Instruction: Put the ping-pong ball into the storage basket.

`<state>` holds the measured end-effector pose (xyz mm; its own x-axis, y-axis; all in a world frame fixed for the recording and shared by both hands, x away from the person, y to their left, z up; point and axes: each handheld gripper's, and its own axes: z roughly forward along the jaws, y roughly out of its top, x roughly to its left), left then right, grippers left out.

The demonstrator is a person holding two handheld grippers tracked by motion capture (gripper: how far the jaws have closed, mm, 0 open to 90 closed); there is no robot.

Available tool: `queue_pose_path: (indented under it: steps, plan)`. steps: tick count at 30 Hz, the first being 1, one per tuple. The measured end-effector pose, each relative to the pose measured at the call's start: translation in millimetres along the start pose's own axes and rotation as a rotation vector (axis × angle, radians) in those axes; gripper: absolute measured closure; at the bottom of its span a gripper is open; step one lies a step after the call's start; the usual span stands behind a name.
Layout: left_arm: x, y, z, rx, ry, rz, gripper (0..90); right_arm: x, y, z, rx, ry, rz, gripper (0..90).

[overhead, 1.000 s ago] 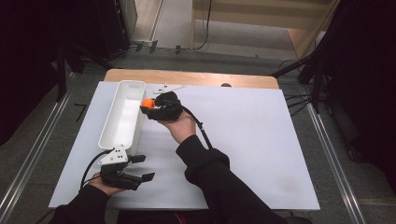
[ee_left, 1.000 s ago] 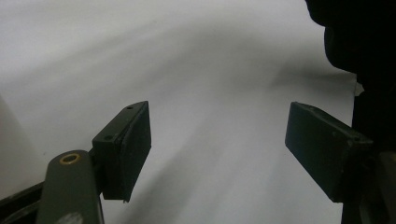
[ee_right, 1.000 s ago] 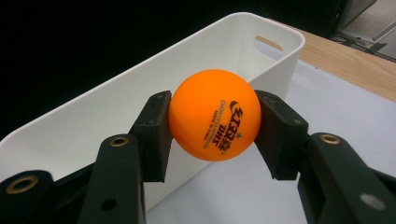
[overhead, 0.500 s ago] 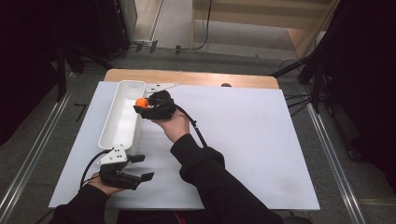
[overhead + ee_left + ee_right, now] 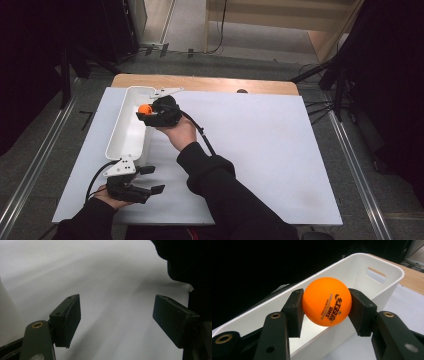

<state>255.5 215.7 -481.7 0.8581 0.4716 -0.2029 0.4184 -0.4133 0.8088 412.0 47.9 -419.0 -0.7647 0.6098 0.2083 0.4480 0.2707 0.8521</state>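
Ball (image 5: 326,301) is orange, a ping-pong one with dark print on it, and the right tool (image 5: 325,307) is pinching it squarely between both pads, so it's sitting dead centre and not looking like it's slipping anywhere. In the high view the right tool (image 5: 150,113) is hanging over the long edge of the white bin (image 5: 125,142), toward its far end, with the ball (image 5: 145,109) just over the rim and above the inside, which I'm guessing is the whole point: letting go there should land it in the bin rather than on the sheet. The bin (image 5: 377,262) is looking empty from what I can see, with a handle slot in its far end wall. The left tool (image 5: 134,185) is resting on the worktop (image 5: 280,150) just off the bin's near end, jaws spread wide with nothing between them, and in its own view the left tool (image 5: 117,325) is just looking at bare white sheet and the dark sleeve (image 5: 190,262). Nothing is really standing in the way; the bin wall is the one thing the tool could be clipping.
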Motion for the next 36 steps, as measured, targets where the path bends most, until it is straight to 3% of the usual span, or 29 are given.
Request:
queue_pose_path:
  steps: [13,18,36]
  plan:
    - [0.0,-0.1,-0.3,0.001,-0.001,0.002,23.1,4.2,8.1,15.9,0.003,0.004,-0.011,48.4]
    - [0.1,-0.3,-0.2,-0.005,-0.005,0.006,23.1,6.8,8.9,22.6,-0.02,0.006,0.0,48.4]
    - [-0.4,-0.5,-0.7,-0.003,-0.007,0.001,23.1,12.6,-0.4,37.2,0.017,0.018,-0.01,47.9]
